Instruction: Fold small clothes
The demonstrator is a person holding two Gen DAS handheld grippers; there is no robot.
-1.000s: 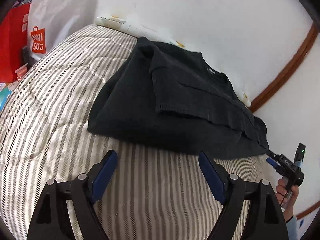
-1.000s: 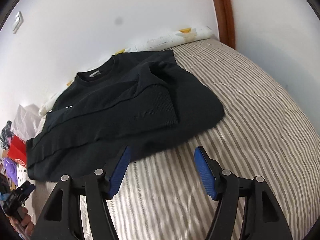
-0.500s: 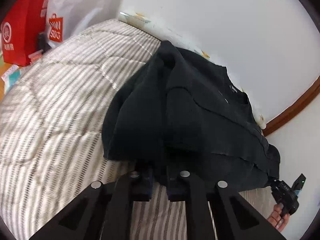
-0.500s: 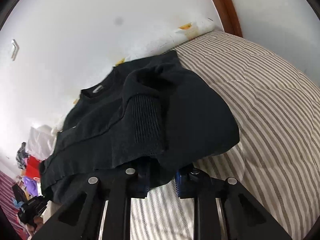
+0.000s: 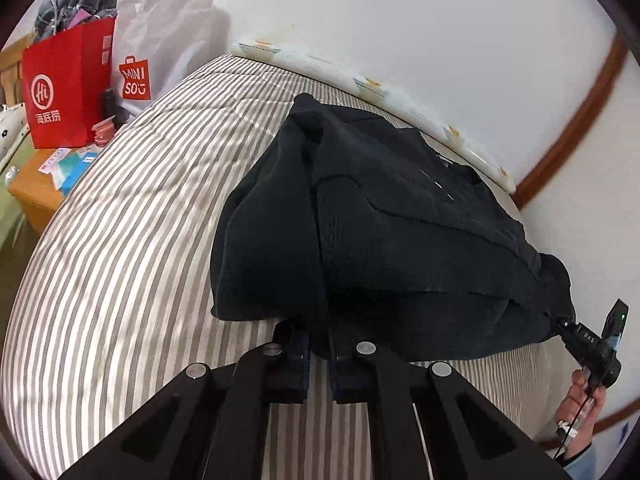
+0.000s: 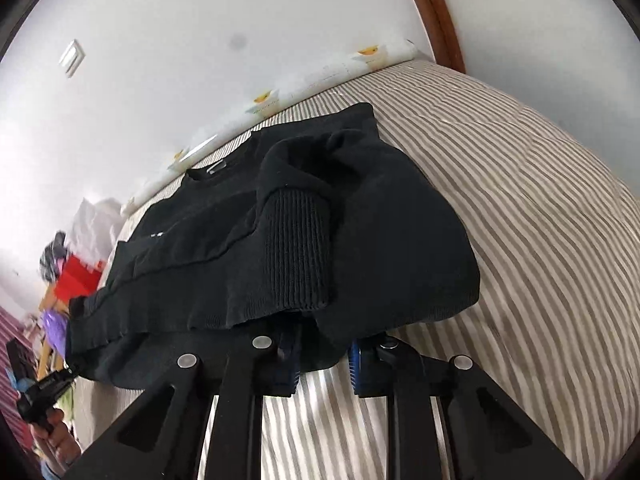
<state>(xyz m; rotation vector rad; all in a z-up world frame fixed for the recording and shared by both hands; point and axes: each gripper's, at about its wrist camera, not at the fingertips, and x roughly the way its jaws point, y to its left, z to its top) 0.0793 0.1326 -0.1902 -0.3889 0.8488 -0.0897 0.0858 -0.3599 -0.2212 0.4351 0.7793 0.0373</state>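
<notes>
The black sweater [image 5: 400,240] lies on the striped bed [image 5: 132,240], collar toward the wall, its long axis running from hem to collar, straight ahead of both sets of fingers. The left gripper [image 5: 319,354] is clamped on 1 hem corner, the right gripper [image 6: 322,354] on the other, so neither hand is nearer. Both point downward at a slant, ready, I'd judge, to carry the hem toward the collar.

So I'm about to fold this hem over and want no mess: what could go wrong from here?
1. The ribbed sleeve cuff lies loose on the black knit sweater; it may slide off as the hem lifts.
2. Both the left gripper and right gripper pinch only the hem's edge, which could slip.
</notes>
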